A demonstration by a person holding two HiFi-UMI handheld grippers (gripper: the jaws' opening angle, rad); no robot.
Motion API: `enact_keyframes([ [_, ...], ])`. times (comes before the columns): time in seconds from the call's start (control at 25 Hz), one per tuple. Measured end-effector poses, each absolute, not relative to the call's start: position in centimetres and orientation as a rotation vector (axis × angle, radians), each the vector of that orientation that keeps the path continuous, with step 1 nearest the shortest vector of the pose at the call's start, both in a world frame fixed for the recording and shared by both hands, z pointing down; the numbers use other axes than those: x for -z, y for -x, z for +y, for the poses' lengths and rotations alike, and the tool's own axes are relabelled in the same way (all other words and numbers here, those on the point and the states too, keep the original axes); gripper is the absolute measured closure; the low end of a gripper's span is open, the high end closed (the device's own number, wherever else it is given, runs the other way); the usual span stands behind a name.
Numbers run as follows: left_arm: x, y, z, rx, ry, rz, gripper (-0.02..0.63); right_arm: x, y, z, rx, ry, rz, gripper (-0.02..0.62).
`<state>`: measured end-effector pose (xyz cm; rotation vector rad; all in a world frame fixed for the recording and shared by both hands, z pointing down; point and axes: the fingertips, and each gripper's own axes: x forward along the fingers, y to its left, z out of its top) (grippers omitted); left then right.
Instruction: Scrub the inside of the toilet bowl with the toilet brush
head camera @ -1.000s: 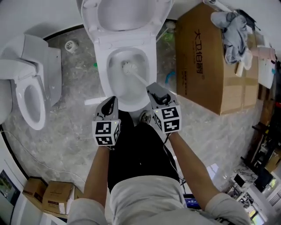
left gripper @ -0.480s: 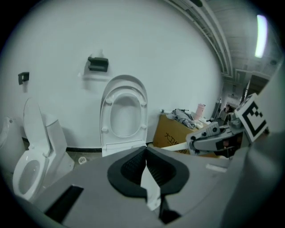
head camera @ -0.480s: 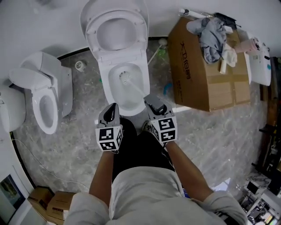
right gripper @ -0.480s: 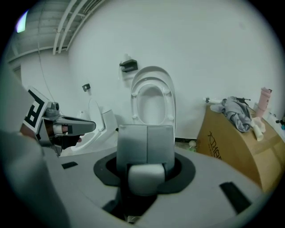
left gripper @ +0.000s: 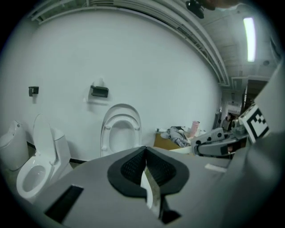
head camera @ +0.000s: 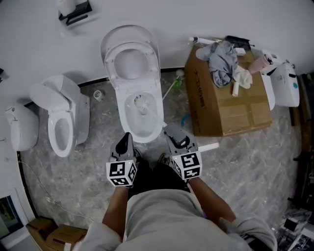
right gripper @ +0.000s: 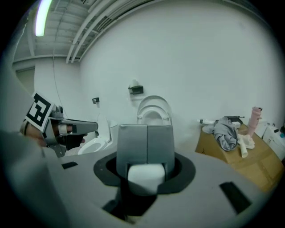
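Observation:
The white toilet (head camera: 153, 128) stands in front of me with seat and lid (head camera: 130, 61) raised against the wall. A white toilet brush (head camera: 142, 105) has its head down inside the bowl, and its handle slants back to my right gripper (head camera: 170, 131). That gripper is shut on the handle's white end (right gripper: 144, 176), seen between its grey fingers (right gripper: 132, 142) in the right gripper view. My left gripper (head camera: 125, 139) hangs just left of it, near the bowl's front rim, shut with nothing held. In the left gripper view its black pads (left gripper: 129, 167) meet, and the raised lid (left gripper: 121, 131) shows beyond.
A second white toilet (head camera: 61, 128) stands to the left, with a white fixture (head camera: 19, 127) beyond it. To the right is a large cardboard box (head camera: 230, 110) with clothes (head camera: 222, 59) on top. A black holder (head camera: 73, 12) is on the wall. Small boxes (head camera: 46, 233) lie at bottom left.
The head view has pulled back and shows more wall and floor. Both grippers sit lower in the frame. The brush head stays in the bowl, still held by the right gripper.

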<state>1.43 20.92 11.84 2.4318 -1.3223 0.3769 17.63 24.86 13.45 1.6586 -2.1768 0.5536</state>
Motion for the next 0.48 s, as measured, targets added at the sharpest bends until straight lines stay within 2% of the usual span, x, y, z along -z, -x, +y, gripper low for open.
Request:
enact_keyframes([
  [0.2,-6.1,-1.9,21.2,-0.312,-2.529,-1.360,0.595,-8.5,-18.4,26.7,-0.459,-1.734,-2.209,0.443],
  [0.48,-2.1,-2.9,22.5,-0.240,-2.618,-1.304,0.595,-3.3,-17.9,27.3,-0.358,-1.837,-2.225,0.443],
])
